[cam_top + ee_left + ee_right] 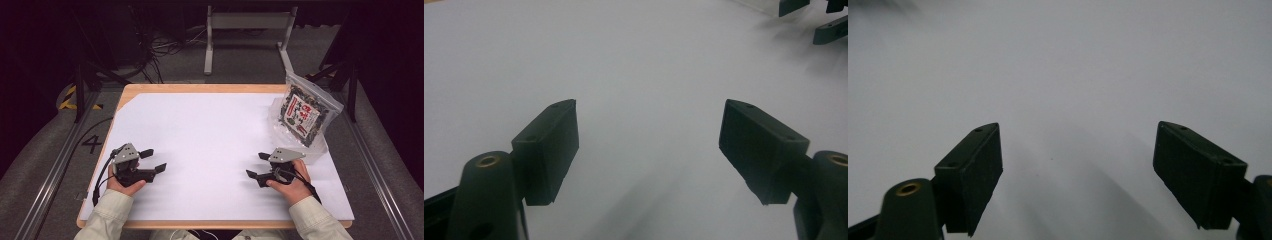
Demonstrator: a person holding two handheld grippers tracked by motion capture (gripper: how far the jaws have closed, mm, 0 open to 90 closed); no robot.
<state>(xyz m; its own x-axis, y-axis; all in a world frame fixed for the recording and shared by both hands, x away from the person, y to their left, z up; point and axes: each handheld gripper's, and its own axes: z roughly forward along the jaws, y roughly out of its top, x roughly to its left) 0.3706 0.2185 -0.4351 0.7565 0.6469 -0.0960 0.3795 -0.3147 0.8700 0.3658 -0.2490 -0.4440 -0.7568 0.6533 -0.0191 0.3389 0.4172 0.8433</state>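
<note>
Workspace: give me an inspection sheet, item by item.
Surface: wooden table covered by a white sheet, bare in the middle.
Job's things: clear bag of dark snack with a printed label, leaning in a clear tray at the far right.
Clutter: nothing seen.
Grippers: left tool and right tool both open, empty, low over the sheet, pointing inward.
Cables: black cable trails from the left tool; loose wires on the floor beyond.
Surroundings: grey floor, metal frame, dark background.

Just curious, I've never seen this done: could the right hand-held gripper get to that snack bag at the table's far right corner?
Probably yes: the right hand-held gripper is open, and only bare white sheet separates it from the snack bag.
</note>
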